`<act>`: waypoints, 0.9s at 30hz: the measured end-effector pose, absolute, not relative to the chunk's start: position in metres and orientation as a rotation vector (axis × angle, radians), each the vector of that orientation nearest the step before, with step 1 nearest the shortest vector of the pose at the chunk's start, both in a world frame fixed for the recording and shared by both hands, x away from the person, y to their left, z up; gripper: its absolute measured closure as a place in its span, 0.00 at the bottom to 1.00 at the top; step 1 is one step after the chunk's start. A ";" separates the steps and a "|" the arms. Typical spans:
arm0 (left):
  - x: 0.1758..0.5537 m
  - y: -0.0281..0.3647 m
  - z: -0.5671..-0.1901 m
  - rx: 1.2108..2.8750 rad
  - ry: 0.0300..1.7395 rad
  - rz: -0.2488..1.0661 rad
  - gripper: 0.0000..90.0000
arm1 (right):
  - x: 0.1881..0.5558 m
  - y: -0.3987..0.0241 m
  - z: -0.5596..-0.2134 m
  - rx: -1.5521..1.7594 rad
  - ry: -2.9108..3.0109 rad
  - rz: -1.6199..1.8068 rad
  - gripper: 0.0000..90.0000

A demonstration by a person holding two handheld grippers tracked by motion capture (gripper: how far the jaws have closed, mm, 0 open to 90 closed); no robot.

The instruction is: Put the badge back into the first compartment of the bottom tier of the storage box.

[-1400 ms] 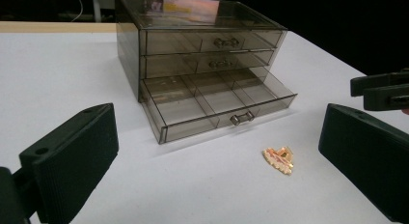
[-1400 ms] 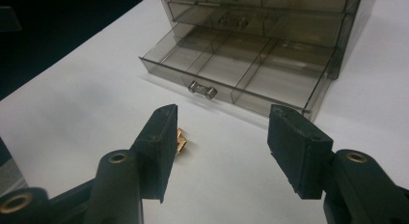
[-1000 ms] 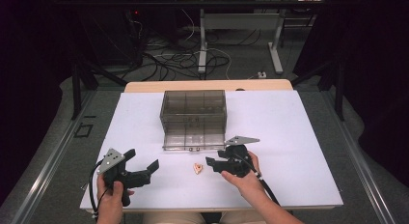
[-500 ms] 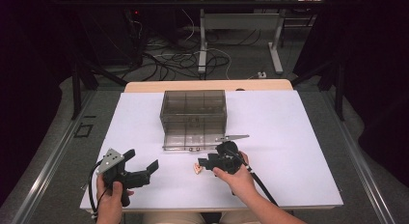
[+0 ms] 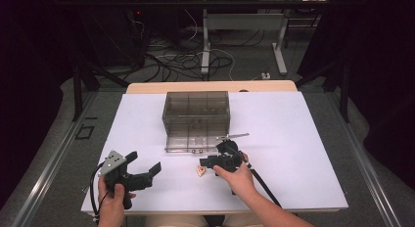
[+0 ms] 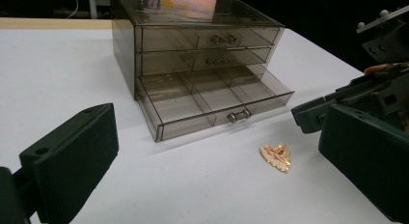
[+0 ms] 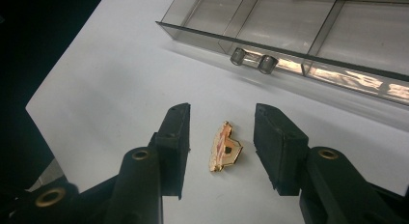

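One gold pin, details blurry

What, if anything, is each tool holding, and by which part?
Nothing is held. The right tool has just been closing around the gold badge lying on the table, with gaps at both pads. The left tool is open, with nothing between its pads.

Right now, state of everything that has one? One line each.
Bottom drawer: pulled open, its compartments look empty.
Upper drawers: both shut.
Pin: lying on the table in front of the open drawer, not gripped.
Right gripper: open, its jaws have just been closing; the fingers flank the pin with gaps on both sides.
Left gripper: open, nothing between its jaws, off to the side.
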State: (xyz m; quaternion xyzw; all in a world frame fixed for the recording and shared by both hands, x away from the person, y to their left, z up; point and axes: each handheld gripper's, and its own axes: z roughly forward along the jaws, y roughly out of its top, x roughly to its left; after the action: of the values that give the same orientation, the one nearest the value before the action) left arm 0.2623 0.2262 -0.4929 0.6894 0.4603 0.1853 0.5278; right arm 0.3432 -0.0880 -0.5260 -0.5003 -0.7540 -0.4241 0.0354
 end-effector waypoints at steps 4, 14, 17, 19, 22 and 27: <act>0.262 0.226 -0.493 1.650 1.098 0.442 0.01 | 0.347 -0.086 -0.530 -1.544 -2.299 -1.256 0.67; 0.262 0.227 -0.493 1.649 1.103 0.438 0.01 | 0.352 -0.081 -0.538 -1.539 -2.280 -1.220 0.72; 0.262 0.227 -0.493 1.648 1.106 0.438 0.01 | 0.352 -0.080 -0.539 -1.546 -2.281 -1.213 0.73; 0.262 0.227 -0.493 1.647 1.105 0.439 0.01 | 0.353 -0.079 -0.540 -1.542 -2.280 -1.207 0.74; 0.262 0.227 -0.493 1.649 1.107 0.437 0.01 | 0.353 -0.078 -0.543 -1.549 -2.291 -1.180 0.76; 0.262 0.227 -0.493 1.649 1.107 0.437 0.01 | 0.354 -0.077 -0.544 -1.556 -2.304 -1.140 0.77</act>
State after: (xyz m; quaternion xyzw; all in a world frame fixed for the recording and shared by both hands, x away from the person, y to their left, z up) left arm 0.2625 0.2269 -0.4931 0.6895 0.4630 0.1829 0.5261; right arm 0.3537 -0.0772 -0.5437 -0.5167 -0.7650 -0.3783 0.0683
